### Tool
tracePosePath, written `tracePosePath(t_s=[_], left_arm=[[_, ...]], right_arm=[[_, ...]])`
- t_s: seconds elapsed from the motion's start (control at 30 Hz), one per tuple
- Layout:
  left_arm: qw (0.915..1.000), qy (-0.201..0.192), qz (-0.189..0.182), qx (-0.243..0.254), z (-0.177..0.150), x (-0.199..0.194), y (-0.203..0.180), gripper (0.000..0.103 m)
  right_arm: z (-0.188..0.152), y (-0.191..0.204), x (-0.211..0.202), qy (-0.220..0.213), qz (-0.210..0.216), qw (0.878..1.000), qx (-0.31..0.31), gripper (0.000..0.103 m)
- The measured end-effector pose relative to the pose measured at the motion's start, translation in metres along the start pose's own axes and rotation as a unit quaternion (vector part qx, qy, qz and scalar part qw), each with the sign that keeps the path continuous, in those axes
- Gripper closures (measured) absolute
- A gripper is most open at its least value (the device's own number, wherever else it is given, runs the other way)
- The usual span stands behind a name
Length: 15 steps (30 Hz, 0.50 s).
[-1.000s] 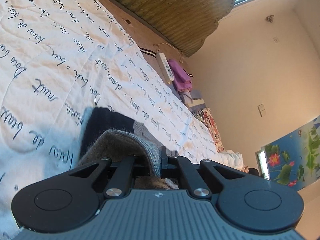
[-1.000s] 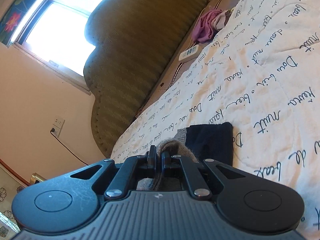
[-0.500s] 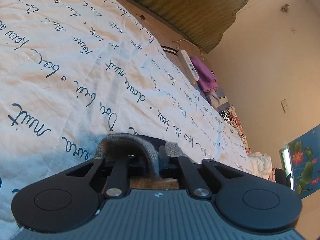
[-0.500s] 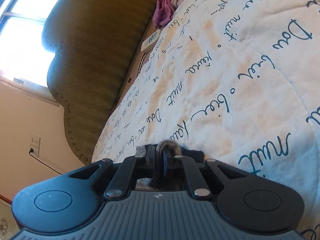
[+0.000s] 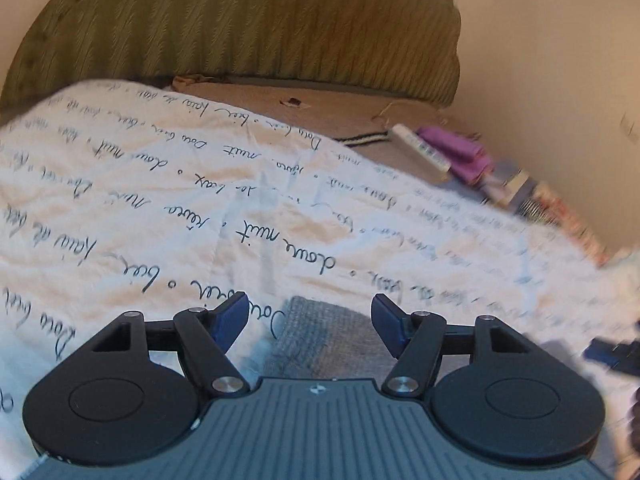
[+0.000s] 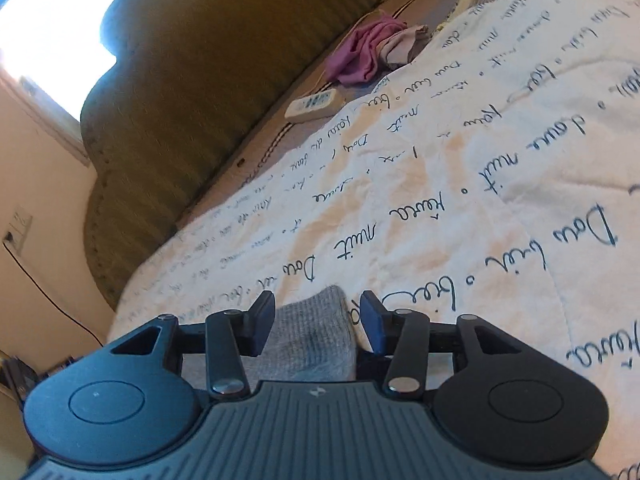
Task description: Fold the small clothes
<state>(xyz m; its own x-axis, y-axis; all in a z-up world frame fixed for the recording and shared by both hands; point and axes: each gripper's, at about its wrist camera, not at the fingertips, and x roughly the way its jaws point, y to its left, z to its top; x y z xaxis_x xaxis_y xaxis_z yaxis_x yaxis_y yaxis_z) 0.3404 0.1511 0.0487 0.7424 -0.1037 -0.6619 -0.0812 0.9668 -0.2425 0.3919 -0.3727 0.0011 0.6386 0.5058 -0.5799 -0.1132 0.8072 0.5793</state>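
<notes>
Both grippers, left gripper (image 5: 306, 318) and right gripper (image 6: 318, 320), are opening, releasing the grey knitted garment (image 6: 312, 336) between their jaws; smoothing the fold likely comes next.

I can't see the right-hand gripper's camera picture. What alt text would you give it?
The right gripper, its jaws opening, is poised over a grey knitted garment lying between its fingers on a white quilt printed with dark handwriting. Beyond, a white remote control and crumpled purple cloth lie beside an olive headboard, under a bright window.
</notes>
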Motion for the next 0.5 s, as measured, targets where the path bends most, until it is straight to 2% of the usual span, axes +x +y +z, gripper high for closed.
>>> tracePosePath(t_s=[0.1,0.2,0.23,0.27,0.3,0.33,0.4,0.47,0.5], left_arm=[[0.9984,0.023,0.031,0.043,-0.003,0.030,-0.011,0.034],[0.9952,0.058,0.049,0.061,-0.009,0.055,-0.013,0.035],[0.9947,0.059,0.051,0.067,-0.011,0.057,-0.013,0.051],[0.9942,0.054,0.049,0.079,-0.012,0.056,-0.015,0.060],[0.9937,0.053,0.039,0.091,-0.012,0.055,-0.018,0.090],[0.9937,0.050,0.034,0.094,-0.011,0.052,-0.019,0.093],[0.9923,0.017,0.061,0.106,-0.009,0.044,-0.025,0.093],[0.9923,-0.007,0.072,0.101,-0.008,0.039,-0.025,0.093],[0.9929,0.000,0.075,0.092,-0.008,0.042,-0.024,0.093]], right_arm=[[0.002,0.019,0.029,0.039,-0.042,0.996,-0.067,0.056],[-0.001,0.024,0.050,0.061,-0.055,0.993,-0.090,0.057],[-0.004,0.025,0.050,0.056,-0.053,0.992,-0.097,0.068],[-0.005,0.026,0.050,0.055,-0.043,0.992,-0.103,0.084],[-0.006,0.025,0.050,0.061,-0.028,0.993,-0.099,0.099],[-0.007,0.027,0.047,0.046,-0.024,0.993,-0.103,0.099],[-0.006,0.027,0.037,0.018,-0.020,0.994,-0.108,0.100],[0.002,0.019,0.024,-0.023,-0.005,0.997,-0.075,0.100],[0.003,0.013,0.021,-0.033,-0.004,0.998,-0.058,0.100]])
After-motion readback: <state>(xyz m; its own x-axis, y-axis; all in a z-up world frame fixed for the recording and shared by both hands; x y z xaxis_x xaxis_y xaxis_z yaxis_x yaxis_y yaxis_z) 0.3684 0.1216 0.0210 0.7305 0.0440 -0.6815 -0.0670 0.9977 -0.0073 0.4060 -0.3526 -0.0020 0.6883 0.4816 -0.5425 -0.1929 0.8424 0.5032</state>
